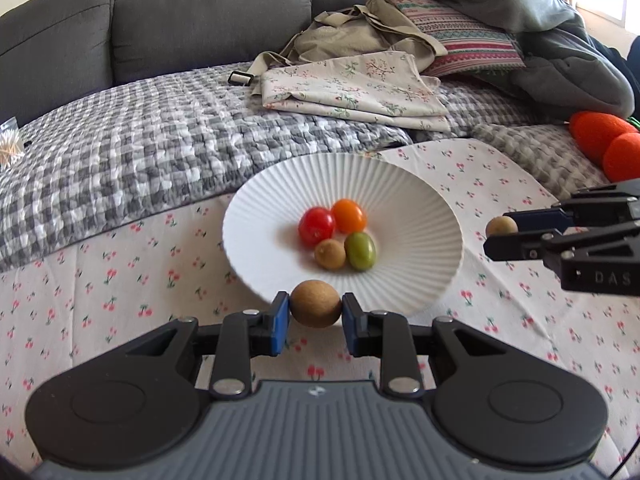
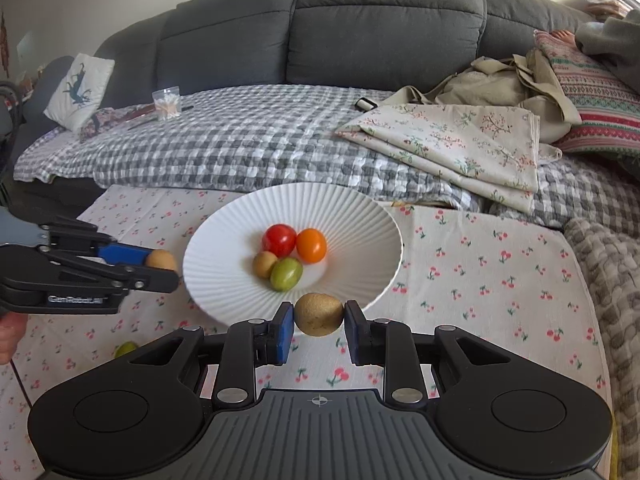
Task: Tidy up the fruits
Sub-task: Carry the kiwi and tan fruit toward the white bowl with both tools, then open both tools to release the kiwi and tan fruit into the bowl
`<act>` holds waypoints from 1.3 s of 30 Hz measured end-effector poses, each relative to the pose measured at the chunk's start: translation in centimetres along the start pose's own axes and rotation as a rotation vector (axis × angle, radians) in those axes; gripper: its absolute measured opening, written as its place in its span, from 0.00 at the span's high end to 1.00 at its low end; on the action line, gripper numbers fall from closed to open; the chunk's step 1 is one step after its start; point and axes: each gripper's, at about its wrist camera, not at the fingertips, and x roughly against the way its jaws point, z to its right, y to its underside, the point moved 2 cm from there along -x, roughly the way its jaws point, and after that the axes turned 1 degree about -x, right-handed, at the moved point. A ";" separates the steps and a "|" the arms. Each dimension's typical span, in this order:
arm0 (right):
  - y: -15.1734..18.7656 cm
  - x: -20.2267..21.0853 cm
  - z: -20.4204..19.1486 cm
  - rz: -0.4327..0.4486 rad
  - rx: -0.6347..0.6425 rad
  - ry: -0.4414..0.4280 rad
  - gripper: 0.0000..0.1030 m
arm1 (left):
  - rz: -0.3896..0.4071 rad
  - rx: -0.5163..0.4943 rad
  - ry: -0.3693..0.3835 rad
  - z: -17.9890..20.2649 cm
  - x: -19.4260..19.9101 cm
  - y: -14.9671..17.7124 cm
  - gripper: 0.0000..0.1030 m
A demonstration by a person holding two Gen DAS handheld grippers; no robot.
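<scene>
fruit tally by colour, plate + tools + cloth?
Brown: 3, one on the white plate at, one held in the left tool, one held in the right tool
Red: 1
Orange: 1
Green: 2, one on the plate, one on the cherry-print cloth at
Total: 7

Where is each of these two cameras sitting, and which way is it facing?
Left wrist view: sits on the left gripper, looking along its fingers, down at the plate and toward the sofa; its own fingers pinch a brown fruit, and the right gripper enters from the right.
Right wrist view: sits on the right gripper, facing the same way; its fingers pinch another brown fruit, and the left gripper enters from the left.
Shared: the plate, sofa, and both grippers.
</scene>
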 end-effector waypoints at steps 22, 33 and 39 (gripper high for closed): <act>-0.5 -5.9 -1.2 -0.014 0.030 0.040 0.75 | -0.009 -0.041 -0.026 1.1 -5.5 -0.7 0.75; -0.3 -6.3 -0.3 -0.016 -0.017 0.051 0.72 | 0.000 -0.049 -0.011 1.4 -5.2 -0.6 0.70; -0.6 -5.5 0.7 0.001 -0.080 0.056 0.72 | 0.022 -0.041 -0.005 0.9 -4.0 -0.6 0.64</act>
